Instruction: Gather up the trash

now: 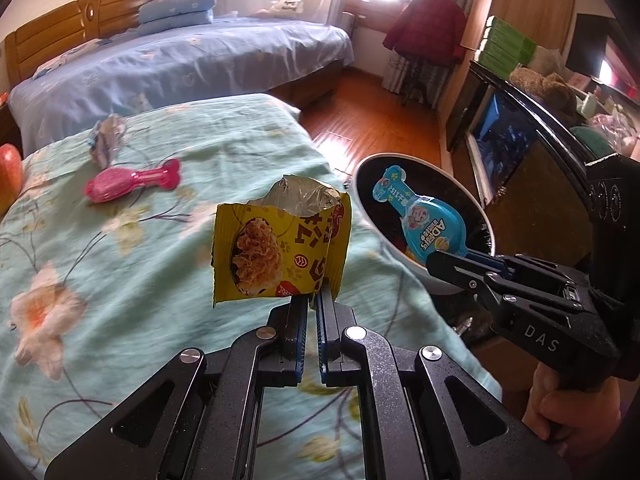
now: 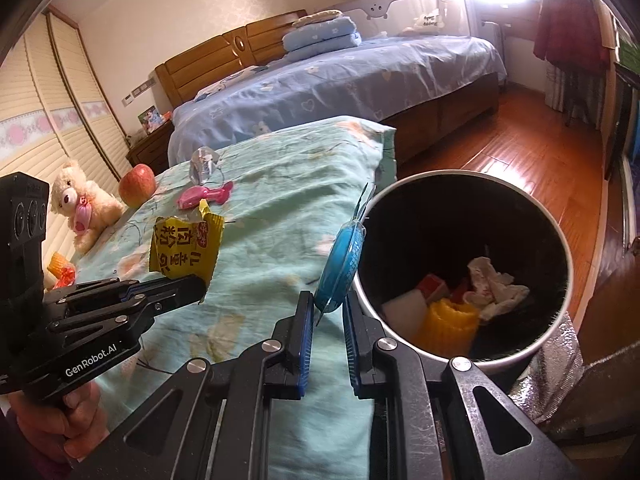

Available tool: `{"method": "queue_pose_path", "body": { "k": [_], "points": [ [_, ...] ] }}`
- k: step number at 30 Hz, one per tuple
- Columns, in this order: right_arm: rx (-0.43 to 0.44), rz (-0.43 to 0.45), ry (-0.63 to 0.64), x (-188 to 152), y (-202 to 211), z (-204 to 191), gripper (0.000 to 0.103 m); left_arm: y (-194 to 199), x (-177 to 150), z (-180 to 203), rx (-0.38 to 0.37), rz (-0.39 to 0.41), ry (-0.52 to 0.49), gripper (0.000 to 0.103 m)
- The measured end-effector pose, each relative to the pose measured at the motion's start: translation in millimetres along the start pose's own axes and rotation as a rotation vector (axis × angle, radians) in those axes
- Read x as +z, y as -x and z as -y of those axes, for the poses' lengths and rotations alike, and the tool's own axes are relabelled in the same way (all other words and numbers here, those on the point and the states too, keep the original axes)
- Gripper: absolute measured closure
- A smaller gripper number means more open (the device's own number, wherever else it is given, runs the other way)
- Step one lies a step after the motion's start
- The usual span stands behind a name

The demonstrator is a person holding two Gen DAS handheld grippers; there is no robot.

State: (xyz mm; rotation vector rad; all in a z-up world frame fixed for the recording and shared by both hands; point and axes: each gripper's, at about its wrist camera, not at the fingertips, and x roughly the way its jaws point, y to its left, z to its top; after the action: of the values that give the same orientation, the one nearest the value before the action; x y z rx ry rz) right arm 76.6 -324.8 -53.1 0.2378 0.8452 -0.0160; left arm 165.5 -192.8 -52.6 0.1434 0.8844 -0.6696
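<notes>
You are midway through the collecting. Your left gripper (image 1: 311,300) is clenched on the bottom edge of a yellow snack packet (image 1: 280,248), a torn-open foil pouch with a silvery lining, held upright above the floral bedspread (image 1: 120,280). Your right gripper (image 2: 326,312) has its pads spread somewhat, yet the thin edge of a blue blister pack (image 2: 340,268) sits between them, so it appears to be grasping that pack just beside the rim of the trash bin (image 2: 560,240). In the left view the pack shows as a stiff, glossy, spoon-shaped plastic card hanging over the bin's mouth.

The bin is a round, white-walled can with a black inside. It already holds crumpled white tissue (image 2: 496,284), a ribbed yellow cup (image 2: 450,320) and some red and white scraps, so part of the job looks done.

Further out on the soft, wrinkled bedspread, a pink plastic blister pack (image 2: 204,196) and a crinkled clear wrapper (image 2: 203,166) lie near each other, probably still to be picked up. An apple (image 2: 137,191) and a plush teddy bear (image 2: 82,204) sit beyond.
</notes>
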Motion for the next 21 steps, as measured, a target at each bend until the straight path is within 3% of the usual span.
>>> {"method": "queue_pose_path", "body": {
  "k": [21],
  "points": [
    [-0.055,0.019,-0.065,-5.4,17.0,44.6,0.088,-22.1,14.1,46.7,-0.057,-0.026,-0.067,0.099]
  ]
}}
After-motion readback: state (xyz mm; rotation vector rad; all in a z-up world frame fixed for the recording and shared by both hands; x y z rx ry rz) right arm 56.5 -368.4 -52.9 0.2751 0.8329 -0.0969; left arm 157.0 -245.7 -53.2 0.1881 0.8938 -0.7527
